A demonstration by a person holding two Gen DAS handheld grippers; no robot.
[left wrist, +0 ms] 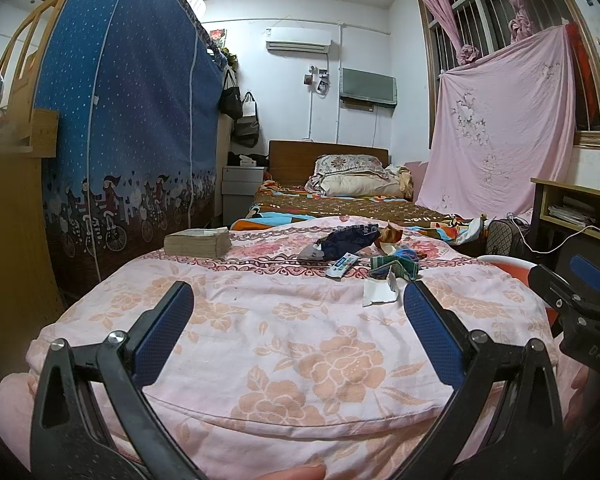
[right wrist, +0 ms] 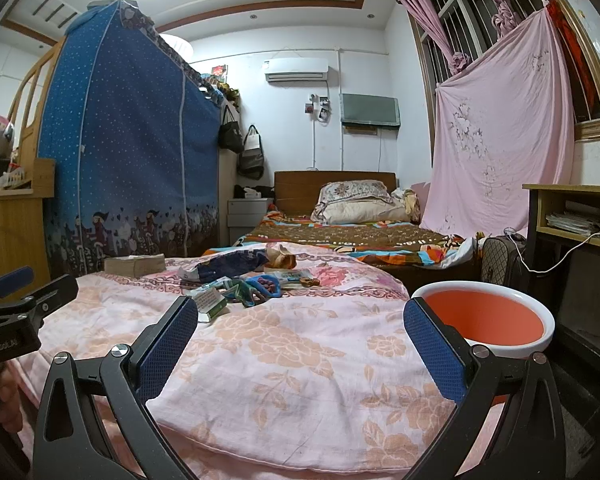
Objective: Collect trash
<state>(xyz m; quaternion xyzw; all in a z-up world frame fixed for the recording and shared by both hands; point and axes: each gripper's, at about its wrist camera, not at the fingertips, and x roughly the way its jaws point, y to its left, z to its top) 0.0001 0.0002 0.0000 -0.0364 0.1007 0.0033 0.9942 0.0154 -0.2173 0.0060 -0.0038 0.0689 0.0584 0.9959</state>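
Observation:
A heap of trash lies on the far part of the pink flowered quilt (left wrist: 300,340): a dark blue snack bag (left wrist: 348,240), a white and blue wrapper (left wrist: 343,265), green packets (left wrist: 392,266) and a torn white paper (left wrist: 378,292). The right wrist view shows the same blue bag (right wrist: 228,266), a green and white carton (right wrist: 210,304) and a blue ring of beads (right wrist: 266,282). My left gripper (left wrist: 298,296) is open, short of the heap. My right gripper (right wrist: 300,312) is open too, holding nothing. An orange basin with a white rim (right wrist: 484,320) stands to the right of the quilt.
A thick tan book (left wrist: 198,242) lies at the quilt's far left. Beyond is a bed (right wrist: 360,236) with pillows. A blue fabric wardrobe (left wrist: 128,140) stands left, a wooden desk (right wrist: 576,216) with papers and a cable right, a pink sheet (left wrist: 500,128) over the window.

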